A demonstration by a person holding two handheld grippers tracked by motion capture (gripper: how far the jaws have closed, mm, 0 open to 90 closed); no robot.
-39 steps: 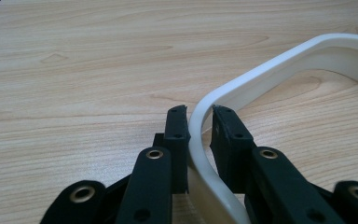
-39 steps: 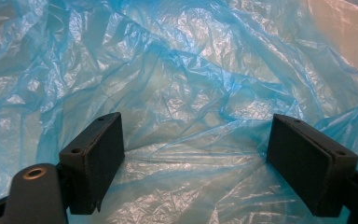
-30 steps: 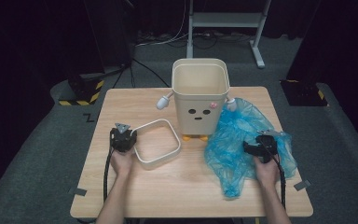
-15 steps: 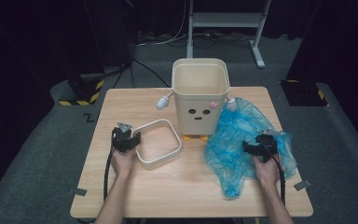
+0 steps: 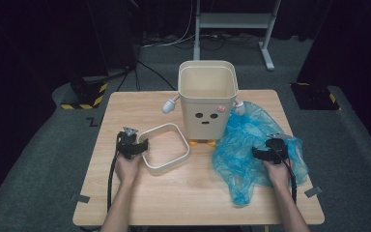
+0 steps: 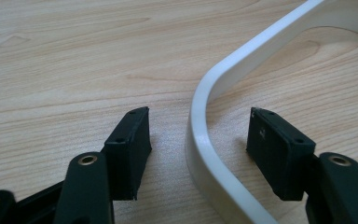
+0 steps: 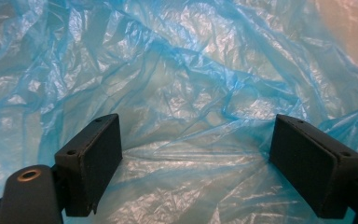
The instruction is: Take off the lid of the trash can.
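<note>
1. Jaws of the left hand-held gripper have just been opening; they stand spread either side of the white square ring, not pressing it.
2. Ring lies flat on the bench, just beside the cream bin.
3. Right hand-held gripper is spread over the blue plastic bag.

White frame between parted jaws

On the table the bin stands at the back middle. The square ring lies left in front of it; the plastic bag spreads beside its right.
</note>
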